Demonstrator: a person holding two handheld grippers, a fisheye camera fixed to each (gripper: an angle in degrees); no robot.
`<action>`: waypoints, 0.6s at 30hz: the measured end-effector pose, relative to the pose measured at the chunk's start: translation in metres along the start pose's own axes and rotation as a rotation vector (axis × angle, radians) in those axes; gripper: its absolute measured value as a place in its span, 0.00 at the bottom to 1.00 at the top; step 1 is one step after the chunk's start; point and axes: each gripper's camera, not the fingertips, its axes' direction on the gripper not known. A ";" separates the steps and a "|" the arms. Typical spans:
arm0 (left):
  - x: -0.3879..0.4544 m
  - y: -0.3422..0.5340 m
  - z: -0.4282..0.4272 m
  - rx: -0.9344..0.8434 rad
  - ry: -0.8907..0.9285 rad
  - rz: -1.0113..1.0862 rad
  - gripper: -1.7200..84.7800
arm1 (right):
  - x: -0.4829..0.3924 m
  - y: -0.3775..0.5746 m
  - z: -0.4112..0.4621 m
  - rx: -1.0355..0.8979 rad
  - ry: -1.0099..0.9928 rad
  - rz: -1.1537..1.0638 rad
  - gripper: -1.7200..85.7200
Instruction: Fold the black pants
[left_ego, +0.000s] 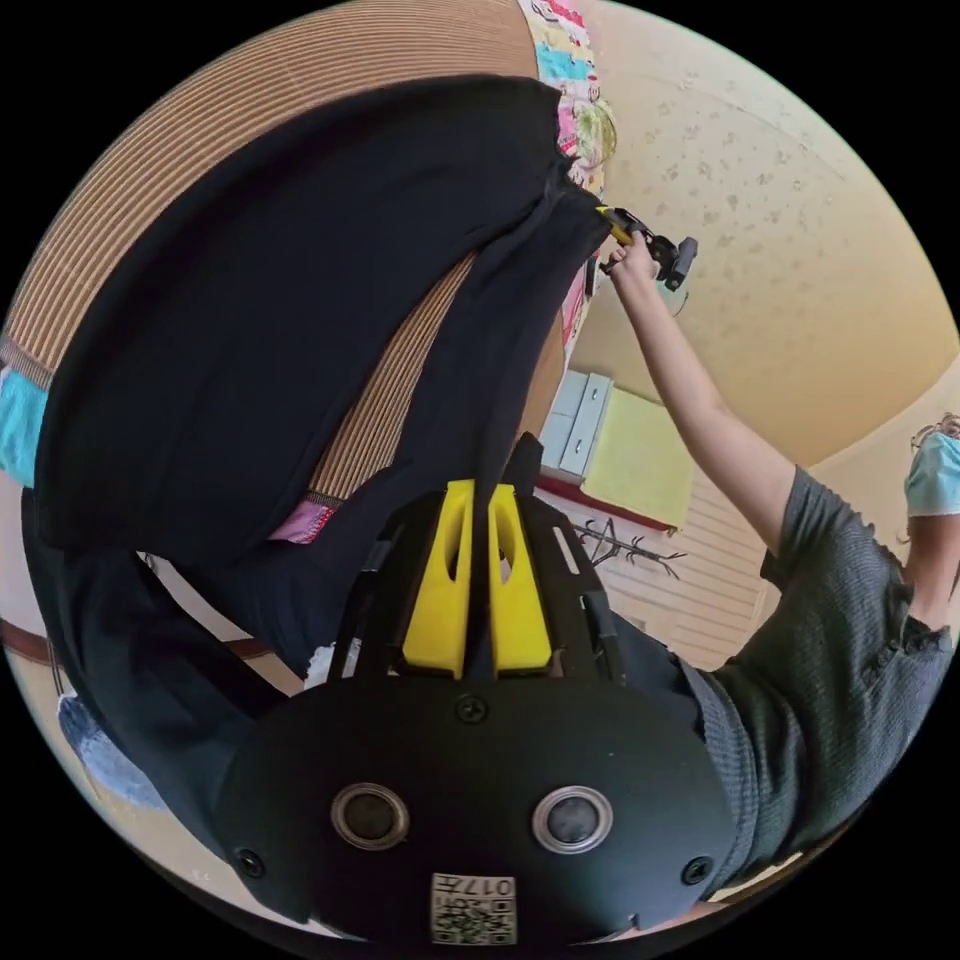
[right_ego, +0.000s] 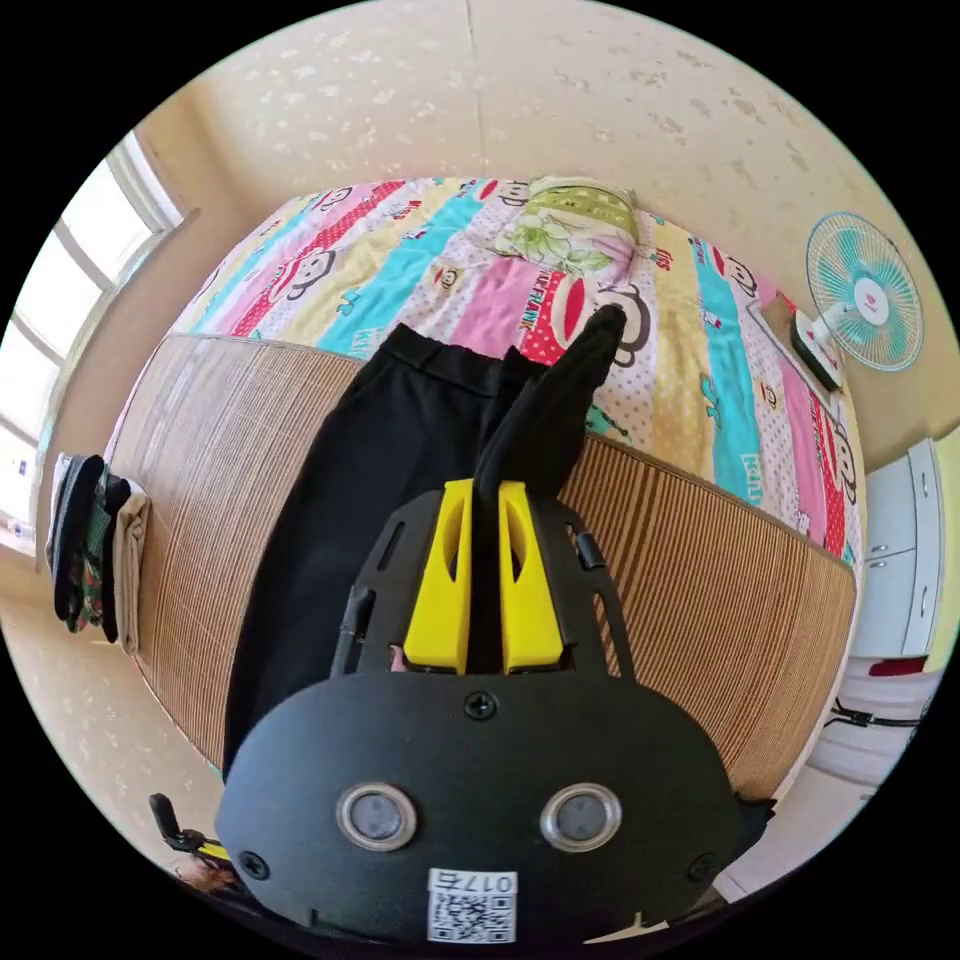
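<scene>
The black pants (right_ego: 380, 480) lie lengthwise on a bamboo mat (right_ego: 690, 580), waistband at the far end. One strip of them rises off the mat, and my right gripper (right_ego: 485, 487) is shut on it between the yellow jaws. In the left gripper view the pants (left_ego: 280, 320) hang stretched over the mat (left_ego: 150, 210). My left gripper (left_ego: 480, 490) is shut on a taut fold of that black cloth. The same fold runs up to the right gripper (left_ego: 645, 245), which a hand holds at the cloth's far corner. The left gripper (right_ego: 185, 835) peeks in low at the left edge.
A striped cartoon bedsheet (right_ego: 700, 380) with a green pillow (right_ego: 575, 225) covers the bed beyond the mat. Folded clothes (right_ego: 95, 545) sit stacked at the mat's left end. A fan (right_ego: 865, 295) stands by the wall, near a white cabinet (right_ego: 900, 550). The person's arm (left_ego: 700, 400) reaches across.
</scene>
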 end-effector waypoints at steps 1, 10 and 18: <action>-0.003 0.003 -0.007 0.024 0.021 -0.004 0.02 | -0.030 -0.009 0.000 0.015 -0.032 -0.046 0.05; -0.043 0.008 -0.082 0.203 -0.126 -0.082 0.03 | -0.090 -0.046 0.099 -0.151 -0.565 -0.016 0.06; -0.068 0.003 -0.062 0.049 -0.269 -0.114 0.04 | -0.030 0.184 0.111 -0.350 -0.577 -0.061 0.12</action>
